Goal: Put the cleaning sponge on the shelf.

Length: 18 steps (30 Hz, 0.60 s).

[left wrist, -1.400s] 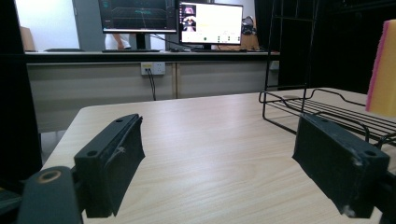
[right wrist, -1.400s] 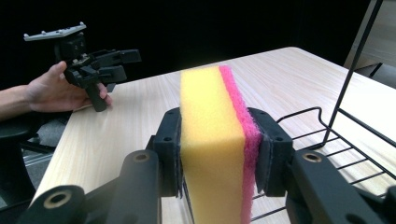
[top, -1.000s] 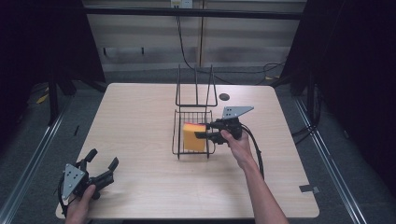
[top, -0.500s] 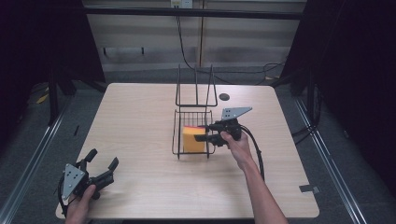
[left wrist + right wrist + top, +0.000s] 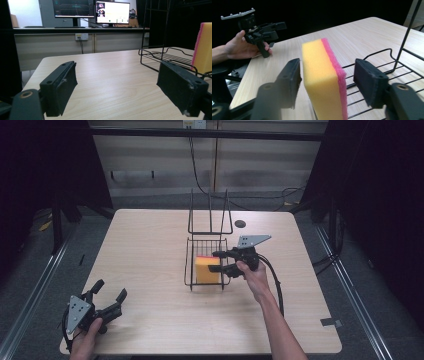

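Two jaws of my right gripper (image 5: 325,86) stood spread either side of the sponge (image 5: 323,80), not yet touching it. It stood on edge in the wire basket (image 5: 206,265), near the front. Risk as I judged it: closing off-centre could tip it against the wires. Its long axis ran upright, pink scrub face toward my right jaw. My left gripper (image 5: 107,295) idled spread at the table (image 5: 150,250) corner.
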Each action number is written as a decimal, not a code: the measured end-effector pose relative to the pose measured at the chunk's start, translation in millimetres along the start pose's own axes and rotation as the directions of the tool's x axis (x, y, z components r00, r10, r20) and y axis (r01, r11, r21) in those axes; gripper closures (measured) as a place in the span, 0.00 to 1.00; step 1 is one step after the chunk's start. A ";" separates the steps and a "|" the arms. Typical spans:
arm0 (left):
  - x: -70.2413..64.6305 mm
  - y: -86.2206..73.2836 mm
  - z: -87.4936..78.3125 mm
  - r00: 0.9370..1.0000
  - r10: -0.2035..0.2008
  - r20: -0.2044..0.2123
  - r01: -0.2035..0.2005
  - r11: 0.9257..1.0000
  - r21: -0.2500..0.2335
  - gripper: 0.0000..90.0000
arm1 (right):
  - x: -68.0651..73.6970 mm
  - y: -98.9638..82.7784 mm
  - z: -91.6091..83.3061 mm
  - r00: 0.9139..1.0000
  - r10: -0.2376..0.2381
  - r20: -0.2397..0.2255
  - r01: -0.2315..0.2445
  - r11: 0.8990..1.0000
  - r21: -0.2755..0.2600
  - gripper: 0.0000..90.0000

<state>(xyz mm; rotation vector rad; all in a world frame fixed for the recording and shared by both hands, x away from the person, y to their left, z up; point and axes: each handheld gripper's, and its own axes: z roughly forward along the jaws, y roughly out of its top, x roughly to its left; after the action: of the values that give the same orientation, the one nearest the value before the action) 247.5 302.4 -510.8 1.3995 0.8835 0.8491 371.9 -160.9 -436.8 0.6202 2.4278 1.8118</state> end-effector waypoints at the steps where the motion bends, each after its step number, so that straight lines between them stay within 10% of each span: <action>1: 0.0 0.0 0.0 1.000 0.000 0.000 0.000 1.000 0.000 0.17 | 0.9 0.9 -0.4 1.000 -0.003 0.006 0.003 1.000 -0.003 0.41; 18: 0.0 0.0 0.0 1.000 0.000 0.000 0.000 1.000 0.000 0.17 | 17.2 9.8 -12.2 0.995 0.008 0.103 -0.004 0.999 -0.037 0.17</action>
<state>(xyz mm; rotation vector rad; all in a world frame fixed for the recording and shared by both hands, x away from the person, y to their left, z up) 247.5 302.3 -510.7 1.3994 0.8837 0.8491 355.6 -163.8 -420.5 0.7004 2.3241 1.7747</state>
